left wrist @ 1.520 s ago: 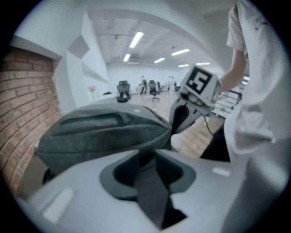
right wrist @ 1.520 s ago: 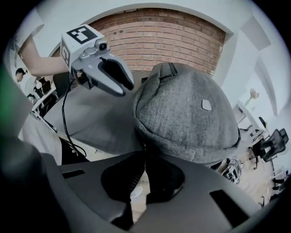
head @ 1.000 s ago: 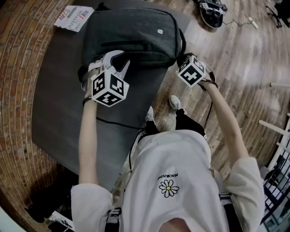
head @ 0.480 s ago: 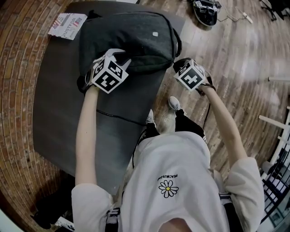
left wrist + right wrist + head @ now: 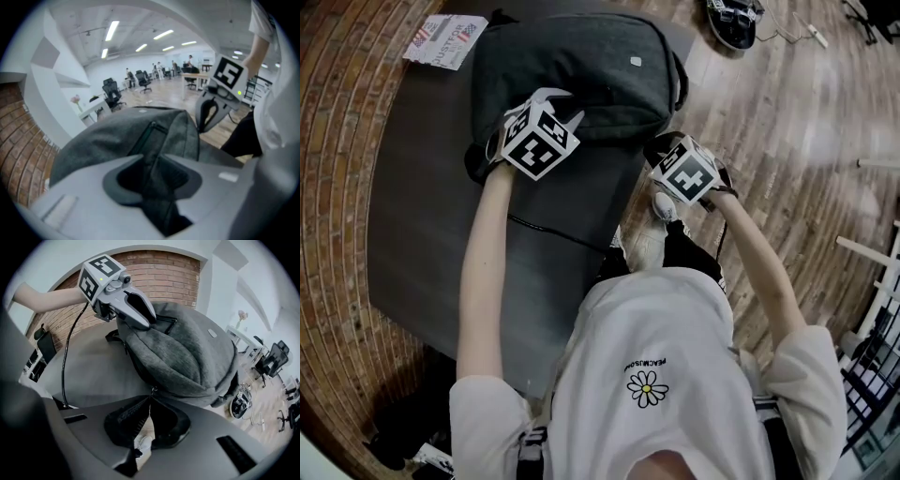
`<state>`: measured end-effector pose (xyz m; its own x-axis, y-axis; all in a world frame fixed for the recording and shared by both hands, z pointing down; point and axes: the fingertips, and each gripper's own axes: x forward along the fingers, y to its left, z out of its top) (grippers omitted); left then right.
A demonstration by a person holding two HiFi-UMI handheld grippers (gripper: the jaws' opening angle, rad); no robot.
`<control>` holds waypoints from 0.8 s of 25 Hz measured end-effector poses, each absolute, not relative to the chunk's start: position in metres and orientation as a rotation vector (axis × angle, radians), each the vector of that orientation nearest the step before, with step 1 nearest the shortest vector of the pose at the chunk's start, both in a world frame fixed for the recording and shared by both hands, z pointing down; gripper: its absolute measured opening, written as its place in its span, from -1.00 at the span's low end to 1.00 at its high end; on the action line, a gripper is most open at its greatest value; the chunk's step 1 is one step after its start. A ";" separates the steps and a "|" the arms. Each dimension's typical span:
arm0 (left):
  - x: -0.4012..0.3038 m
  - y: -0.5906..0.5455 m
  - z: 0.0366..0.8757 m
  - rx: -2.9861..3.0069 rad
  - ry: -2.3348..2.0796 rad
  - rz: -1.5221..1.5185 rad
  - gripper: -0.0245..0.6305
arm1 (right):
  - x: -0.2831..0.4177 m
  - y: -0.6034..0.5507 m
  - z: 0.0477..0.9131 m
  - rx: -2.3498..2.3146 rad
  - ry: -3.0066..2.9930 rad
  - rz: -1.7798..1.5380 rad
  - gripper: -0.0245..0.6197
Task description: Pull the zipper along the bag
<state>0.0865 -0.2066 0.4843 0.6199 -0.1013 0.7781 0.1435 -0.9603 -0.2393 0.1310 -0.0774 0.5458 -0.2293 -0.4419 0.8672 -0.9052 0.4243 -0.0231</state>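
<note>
A grey backpack (image 5: 581,66) lies on the dark table (image 5: 422,216). My left gripper (image 5: 562,105) sits on the bag's near edge, and in the left gripper view it (image 5: 152,161) is shut on a pinched fold of the bag's fabric (image 5: 108,136). My right gripper (image 5: 654,142) is at the bag's near right corner, just off the table edge. In the right gripper view it (image 5: 150,399) is shut on the small zipper pull (image 5: 151,391) at the bag's (image 5: 187,348) lower seam. The left gripper (image 5: 145,317) shows across the bag there.
A printed leaflet (image 5: 441,39) lies at the table's far left corner. A black cable (image 5: 553,234) runs from the left gripper across the table. The person's shoes (image 5: 664,206) stand on wooden floor beside the table. A dark object (image 5: 733,23) lies on the floor far right.
My right gripper has slid leftward and nearer along the bag's near edge. My left gripper moved up onto the bag a second ago and has since kept still.
</note>
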 end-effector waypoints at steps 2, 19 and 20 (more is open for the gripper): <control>0.086 -0.206 0.484 -2.567 -0.035 -1.253 -0.57 | 0.117 -0.082 0.545 1.146 -1.855 0.680 -0.90; 0.087 -0.206 0.484 -2.583 -0.019 -1.236 -0.57 | 0.047 -0.124 0.544 1.169 -1.936 0.703 -0.90; 0.087 -0.206 0.484 -2.583 -0.018 -1.234 -0.57 | 0.041 -0.127 0.544 1.173 -1.943 0.704 -0.90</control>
<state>0.0873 -0.2058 0.4837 0.6353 -0.1074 0.7647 0.1296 -0.9614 -0.2427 0.0413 -0.1274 0.5440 -0.3017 -0.4892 0.8183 -0.8998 0.4297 -0.0749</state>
